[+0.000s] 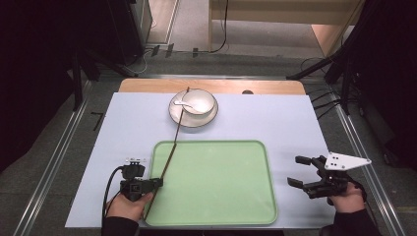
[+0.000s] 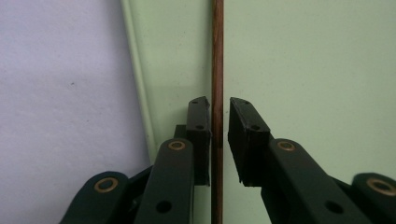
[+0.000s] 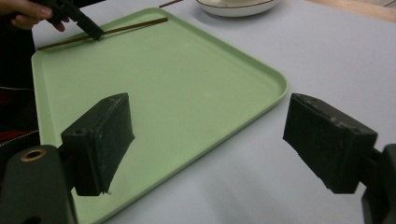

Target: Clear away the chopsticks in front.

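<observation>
On a pale desk (image 1: pixel 295 123), left gripper (image 2: pixel 219 135), narrowly parted, straddles a light, stiff, slippery chopstick (image 2: pixel 217 56); grip mid-shaft.

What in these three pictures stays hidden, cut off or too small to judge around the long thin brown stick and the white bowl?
- Long thin brown stick: both ends are cut off by the left gripper view's top and bottom edges.
- White round bowl: cropped by the right gripper view's top edge, so its contents are unseen there.
- Small white spoon in the bowl: too small in the high view to tell how it rests.
- Left tool: whether the far pad touches the stick is unclear.
</observation>
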`<state>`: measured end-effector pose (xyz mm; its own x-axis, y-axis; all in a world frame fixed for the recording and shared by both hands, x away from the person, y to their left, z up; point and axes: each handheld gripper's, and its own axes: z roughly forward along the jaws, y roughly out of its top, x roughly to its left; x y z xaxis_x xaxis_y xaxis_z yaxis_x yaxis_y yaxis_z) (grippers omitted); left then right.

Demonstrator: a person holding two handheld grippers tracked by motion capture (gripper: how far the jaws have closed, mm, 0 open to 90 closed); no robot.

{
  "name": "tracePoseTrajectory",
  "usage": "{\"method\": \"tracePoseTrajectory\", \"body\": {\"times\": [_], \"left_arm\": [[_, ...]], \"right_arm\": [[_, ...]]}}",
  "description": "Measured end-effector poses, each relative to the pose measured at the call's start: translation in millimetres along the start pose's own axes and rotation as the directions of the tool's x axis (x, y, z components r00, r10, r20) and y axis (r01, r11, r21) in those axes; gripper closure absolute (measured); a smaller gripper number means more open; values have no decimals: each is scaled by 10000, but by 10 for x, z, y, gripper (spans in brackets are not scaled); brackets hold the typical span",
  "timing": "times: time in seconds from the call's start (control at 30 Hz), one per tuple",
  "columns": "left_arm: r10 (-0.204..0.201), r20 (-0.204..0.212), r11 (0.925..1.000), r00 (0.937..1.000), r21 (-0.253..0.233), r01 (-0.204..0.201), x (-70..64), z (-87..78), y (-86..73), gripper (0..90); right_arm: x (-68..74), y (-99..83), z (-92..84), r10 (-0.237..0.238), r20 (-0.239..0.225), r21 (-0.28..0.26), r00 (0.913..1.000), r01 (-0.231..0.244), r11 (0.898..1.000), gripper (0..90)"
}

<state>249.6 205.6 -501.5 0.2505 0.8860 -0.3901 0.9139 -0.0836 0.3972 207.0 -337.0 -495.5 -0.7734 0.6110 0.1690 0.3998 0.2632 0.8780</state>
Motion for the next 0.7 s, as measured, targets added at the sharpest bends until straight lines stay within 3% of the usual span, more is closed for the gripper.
{"method": "tracePoseTrajectory", "body": {"times": [0.1,0.17,0.27,0.4,0.5,0.7], "left_arm": [[5,178,9997,9998,225,-10,16,-44,43,656],[-33,504,10000,9987,-38,35,15,-105,77,590],[583,658,9971,9961,-518,-550,5,-178,142,497],[1468,612,9854,9873,-959,-1406,23,-194,254,397],[1597,824,9837,9837,-966,-1516,42,-198,350,359],[2157,755,9689,9735,-1405,-2038,64,-224,590,316]], "right_arm": [[-2,2,-2,-3,-14,-30,10000,3,10000,161],[-4,3,-1,11,-8,-38,10000,-11,10000,161],[-4,3,0,11,-14,-32,10000,-11,10000,161],[2,2,11,-6,-46,3,10000,6,10000,161],[0,1,18,25,-37,86,10000,-25,10000,161],[-5,-4,21,53,-4,87,10000,-53,9999,161]]}}
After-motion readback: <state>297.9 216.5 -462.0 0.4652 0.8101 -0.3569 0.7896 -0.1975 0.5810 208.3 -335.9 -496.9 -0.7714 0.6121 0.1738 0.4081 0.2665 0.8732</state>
